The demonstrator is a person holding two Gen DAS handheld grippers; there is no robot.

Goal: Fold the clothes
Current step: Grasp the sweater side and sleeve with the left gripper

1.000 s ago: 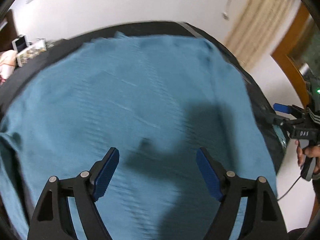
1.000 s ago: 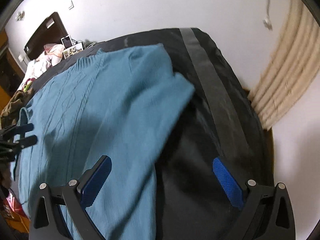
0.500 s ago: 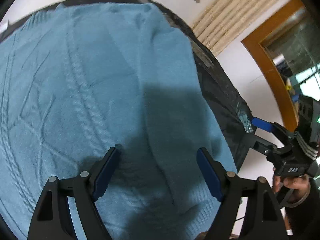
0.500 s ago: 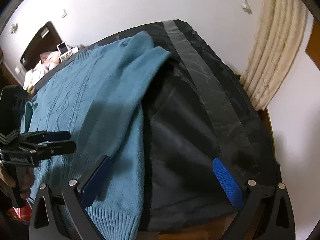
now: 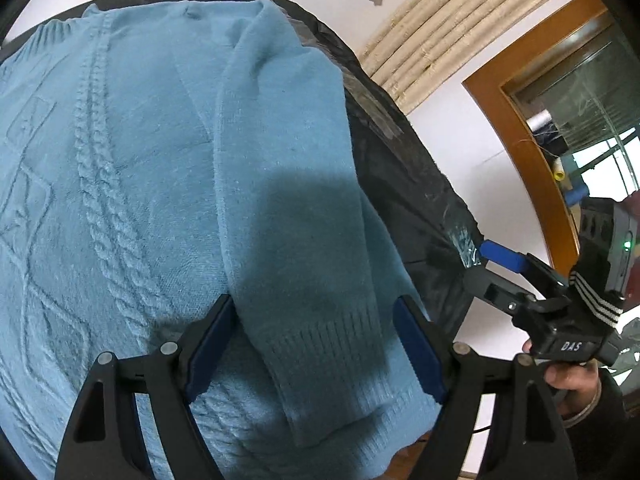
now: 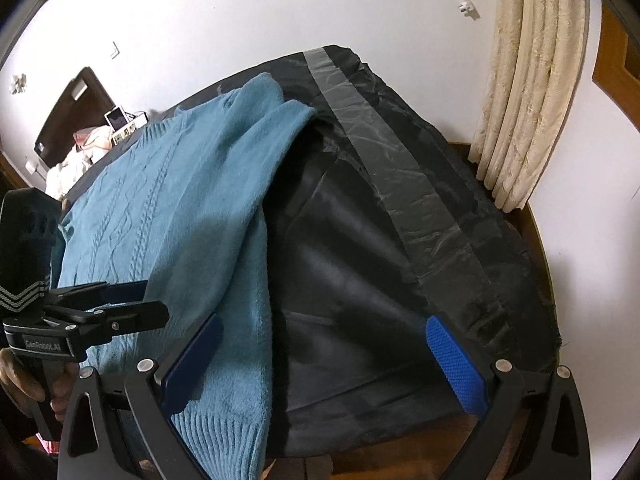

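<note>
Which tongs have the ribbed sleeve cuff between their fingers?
The left tongs: their open fingers straddle the sweater's sleeve cuff. The right tongs hang open over the black cover.

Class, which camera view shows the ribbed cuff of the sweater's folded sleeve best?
The left wrist view: the cuff lies between the open left claw, its ribbing in plain sight. The right wrist view shows the sleeve from the side; a ribbed edge appears low in the picture, partly behind the right claw.
</note>
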